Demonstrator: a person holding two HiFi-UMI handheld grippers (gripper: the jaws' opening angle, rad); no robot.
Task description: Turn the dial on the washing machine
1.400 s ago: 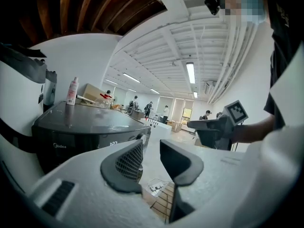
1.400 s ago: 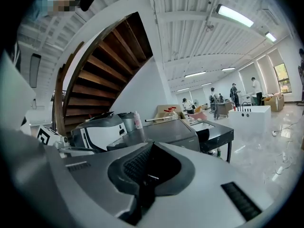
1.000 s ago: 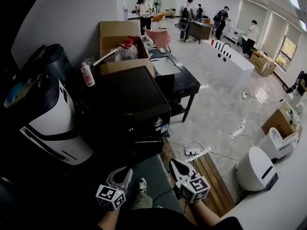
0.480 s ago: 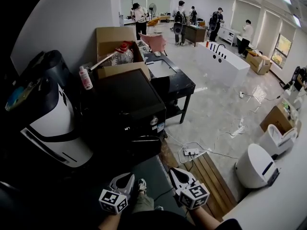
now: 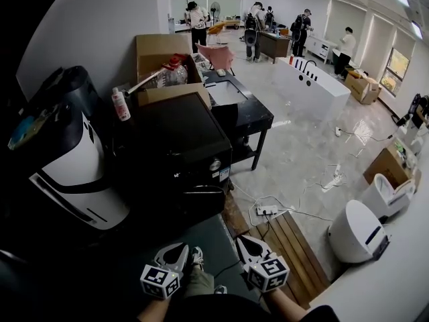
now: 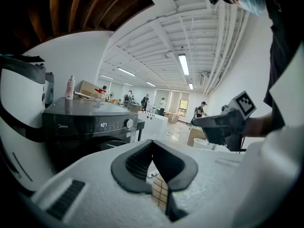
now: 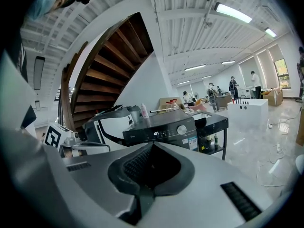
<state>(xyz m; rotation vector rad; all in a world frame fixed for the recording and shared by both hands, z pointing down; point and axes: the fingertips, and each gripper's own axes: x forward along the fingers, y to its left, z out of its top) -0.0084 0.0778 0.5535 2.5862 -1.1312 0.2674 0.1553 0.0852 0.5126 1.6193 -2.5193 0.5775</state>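
The black washing machine [image 5: 179, 143] stands ahead of me, its round silver dial [image 5: 215, 165] at the right end of the front panel beside a lit display. Both grippers hang low in front of my body, well short of the machine. My left gripper [image 5: 177, 252] is shut with nothing in it; from its own view the dial [image 6: 128, 123] shows far beyond the closed fingertips [image 6: 153, 144]. My right gripper [image 5: 245, 245] is also shut and empty, and its view looks at the dial [image 7: 182, 129] from a distance.
A white and black appliance [image 5: 67, 173] stands left of the machine. Behind are a cardboard box [image 5: 161, 49], a pink bottle [image 5: 120, 104] and a black sink table [image 5: 244, 116]. A power strip with cables [image 5: 268, 211], wooden boards [image 5: 288, 243] and a white toilet [image 5: 355, 233] lie right.
The left gripper's jaws have closed from a small gap. Both grippers have stayed low at about the same place; my head view has shifted slightly.
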